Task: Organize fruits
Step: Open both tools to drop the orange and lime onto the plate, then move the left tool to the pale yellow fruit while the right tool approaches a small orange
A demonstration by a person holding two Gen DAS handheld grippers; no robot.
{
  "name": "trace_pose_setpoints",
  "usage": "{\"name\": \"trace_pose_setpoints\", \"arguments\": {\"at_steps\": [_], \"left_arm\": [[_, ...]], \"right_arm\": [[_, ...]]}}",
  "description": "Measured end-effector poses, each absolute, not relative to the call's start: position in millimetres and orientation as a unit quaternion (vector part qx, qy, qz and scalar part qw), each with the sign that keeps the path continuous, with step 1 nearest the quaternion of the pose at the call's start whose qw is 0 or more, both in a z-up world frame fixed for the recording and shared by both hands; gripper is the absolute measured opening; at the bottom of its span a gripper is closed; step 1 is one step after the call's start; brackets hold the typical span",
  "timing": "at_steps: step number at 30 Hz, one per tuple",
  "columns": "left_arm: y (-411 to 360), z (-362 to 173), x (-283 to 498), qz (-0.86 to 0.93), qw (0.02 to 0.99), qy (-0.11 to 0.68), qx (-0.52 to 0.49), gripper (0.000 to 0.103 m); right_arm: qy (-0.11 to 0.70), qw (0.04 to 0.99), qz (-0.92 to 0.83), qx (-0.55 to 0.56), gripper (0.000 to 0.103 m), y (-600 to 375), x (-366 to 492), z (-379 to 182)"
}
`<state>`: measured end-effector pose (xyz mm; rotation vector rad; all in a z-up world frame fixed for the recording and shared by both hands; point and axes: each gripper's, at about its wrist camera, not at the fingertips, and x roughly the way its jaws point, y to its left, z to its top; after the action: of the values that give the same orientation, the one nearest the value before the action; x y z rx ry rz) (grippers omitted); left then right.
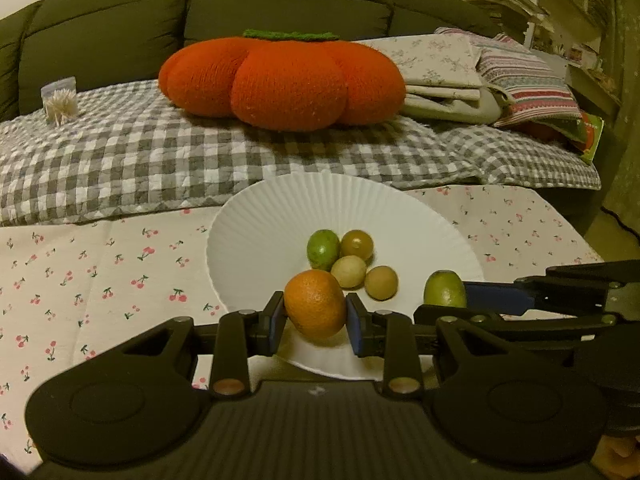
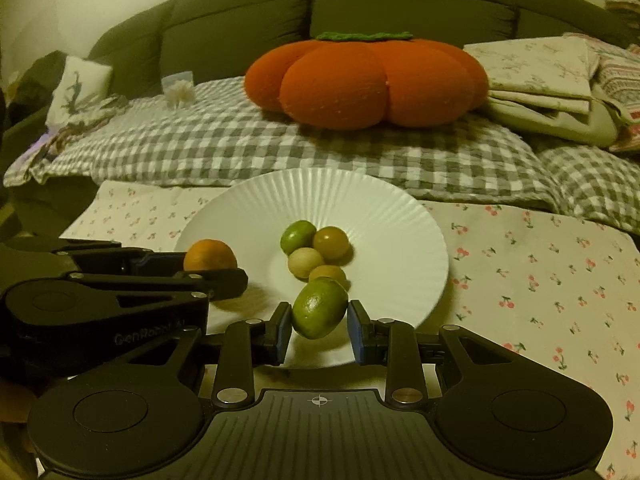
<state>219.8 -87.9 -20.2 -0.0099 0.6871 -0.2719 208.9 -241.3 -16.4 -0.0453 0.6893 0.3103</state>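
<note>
While both fruits hang over the near rim of the plate (image 1: pixel 256 216), the left gripper (image 1: pixel 315 322) clamps the firm orange (image 1: pixel 315 304) at its middle; the right gripper (image 2: pixel 319 326), jaws slightly parted, barely touches the slick lime (image 2: pixel 319 307).
</note>
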Motion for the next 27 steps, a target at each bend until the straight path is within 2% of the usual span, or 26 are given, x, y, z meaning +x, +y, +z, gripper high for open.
{"name": "trace_pose_setpoints", "arguments": {"at_steps": [9, 12, 14, 15, 16, 27], "left_arm": [[-84, -22, 220, -0.141, 0.931, 0.336, -0.012, 0.031], [-81, -19, 219, -0.135, 0.933, 0.334, -0.015, 0.042], [-77, -14, 216, -0.136, 0.935, 0.327, -0.023, 0.055], [-76, -12, 215, -0.138, 0.936, 0.323, -0.028, 0.056], [-75, -10, 214, -0.140, 0.936, 0.321, -0.030, 0.056], [-48, 1, 209, -0.114, 0.932, 0.337, -0.070, 0.057]], "right_arm": [[0.338, 0.927, 0.162, -0.027, 0.030, -242, 211, -23], [0.340, 0.926, 0.162, -0.024, 0.030, -244, 212, -21], [0.342, 0.925, 0.165, -0.019, 0.034, -245, 212, -21], [0.342, 0.925, 0.166, -0.017, 0.044, -245, 211, -21], [0.341, 0.925, 0.168, -0.018, 0.046, -244, 210, -20], [0.344, 0.928, 0.144, 0.022, 0.047, -253, 204, -3]]}}
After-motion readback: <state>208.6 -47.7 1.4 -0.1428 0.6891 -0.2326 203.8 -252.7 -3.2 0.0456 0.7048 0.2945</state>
